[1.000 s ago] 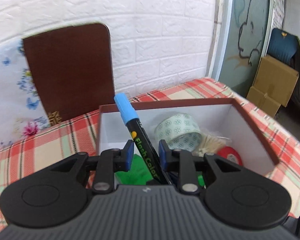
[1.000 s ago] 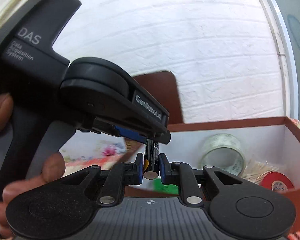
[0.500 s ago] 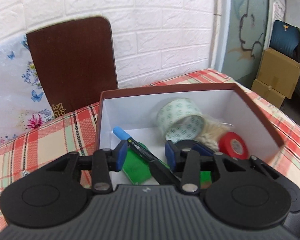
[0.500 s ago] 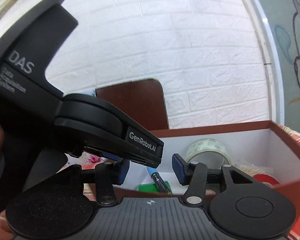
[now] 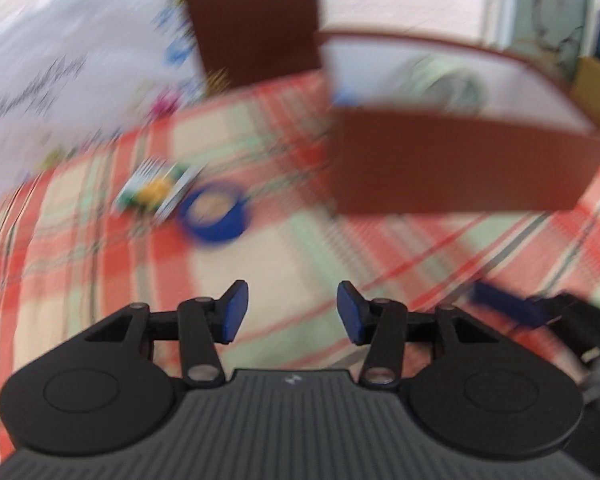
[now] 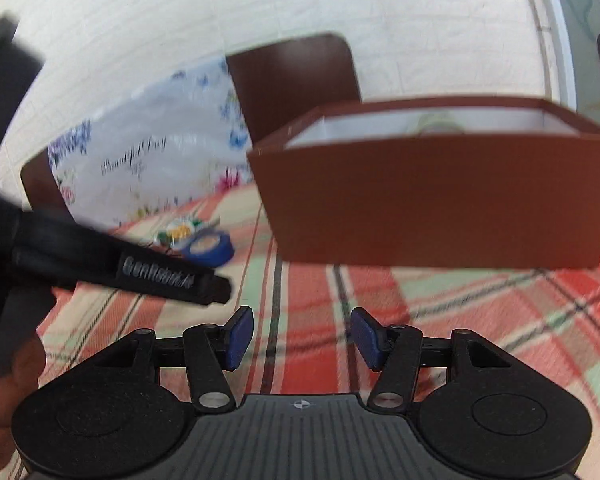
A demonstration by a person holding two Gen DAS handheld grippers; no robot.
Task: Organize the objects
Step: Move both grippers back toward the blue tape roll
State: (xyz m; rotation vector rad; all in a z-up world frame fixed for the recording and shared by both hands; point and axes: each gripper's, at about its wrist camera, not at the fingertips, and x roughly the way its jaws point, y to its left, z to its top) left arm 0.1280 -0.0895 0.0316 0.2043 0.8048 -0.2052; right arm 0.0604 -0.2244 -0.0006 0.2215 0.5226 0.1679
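A brown box [image 5: 452, 168] with a white inside stands on the checked tablecloth [image 5: 300, 248], upper right in the left wrist view, and a patterned tape roll [image 5: 448, 80] shows blurred inside it. My left gripper [image 5: 288, 312] hangs in front of the box, its jaws opening with nothing between them. A blue tape roll [image 5: 216, 210] and a small green and yellow packet [image 5: 156, 188] lie on the cloth to the left. In the right wrist view the box [image 6: 440, 208] stands ahead; my right gripper [image 6: 302, 336] is opening and empty too. The blue tape roll [image 6: 210, 246] lies far left.
A brown chair back [image 6: 292, 80] and a flowered white cloth [image 6: 140, 152] stand behind the table against a white brick wall. The left gripper's body [image 6: 120, 264] crosses the left of the right wrist view. A hand [image 6: 4, 408] grips it. Cardboard boxes [image 5: 596, 92] sit far right.
Both grippers let go over the box, the left dropping a blue marker and the right a battery, then drew back and down. Both now hang in front of the box, open.
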